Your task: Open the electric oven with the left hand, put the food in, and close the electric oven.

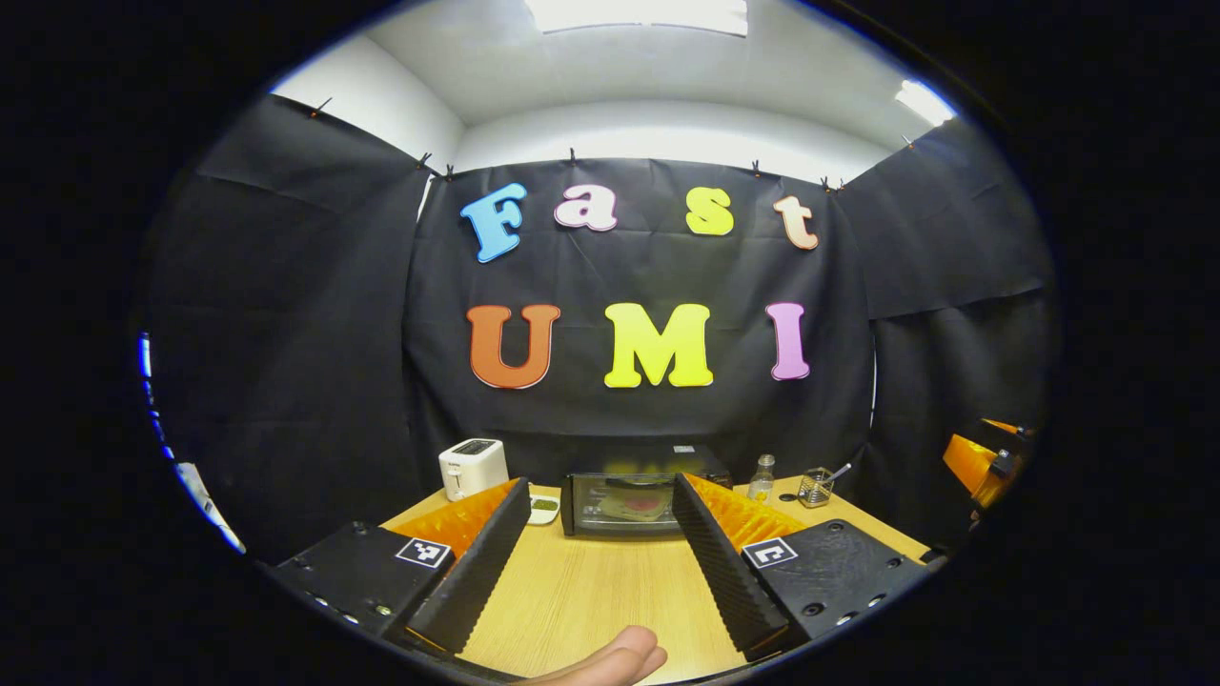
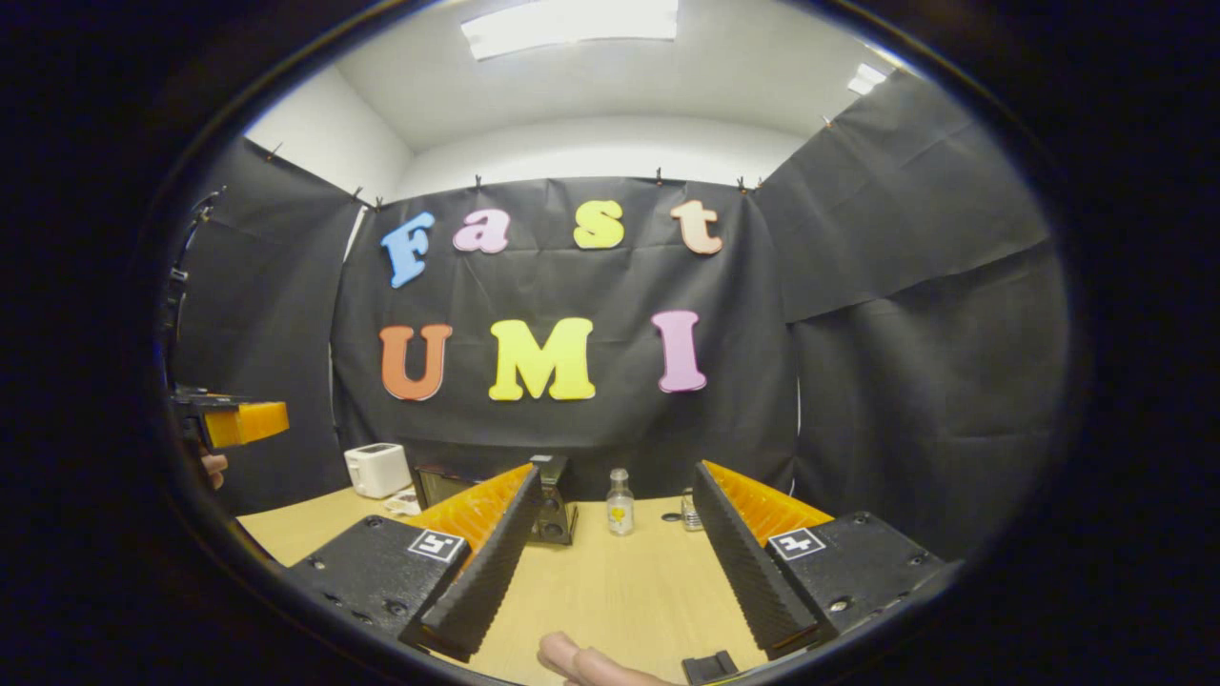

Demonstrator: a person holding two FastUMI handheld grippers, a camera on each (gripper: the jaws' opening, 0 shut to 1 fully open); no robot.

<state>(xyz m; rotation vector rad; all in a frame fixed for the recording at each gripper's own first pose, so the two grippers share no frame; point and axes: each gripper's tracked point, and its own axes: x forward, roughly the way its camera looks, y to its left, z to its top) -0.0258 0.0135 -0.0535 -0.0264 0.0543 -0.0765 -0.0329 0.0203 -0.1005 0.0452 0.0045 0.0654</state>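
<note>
Task looks barely begun: the electric oven (image 1: 634,503) sits at the far middle of the wooden worktop (image 1: 591,595), glass door shut, something reddish dimly visible behind it, though whether that is the food I cannot tell. Left claw (image 1: 600,548) is spread wide, empty, aimed at the oven but well short of it. Right claw (image 2: 610,557) is likewise wide and empty, facing a small glass bottle (image 2: 620,502); opening, loading and closing all remain.
</note>
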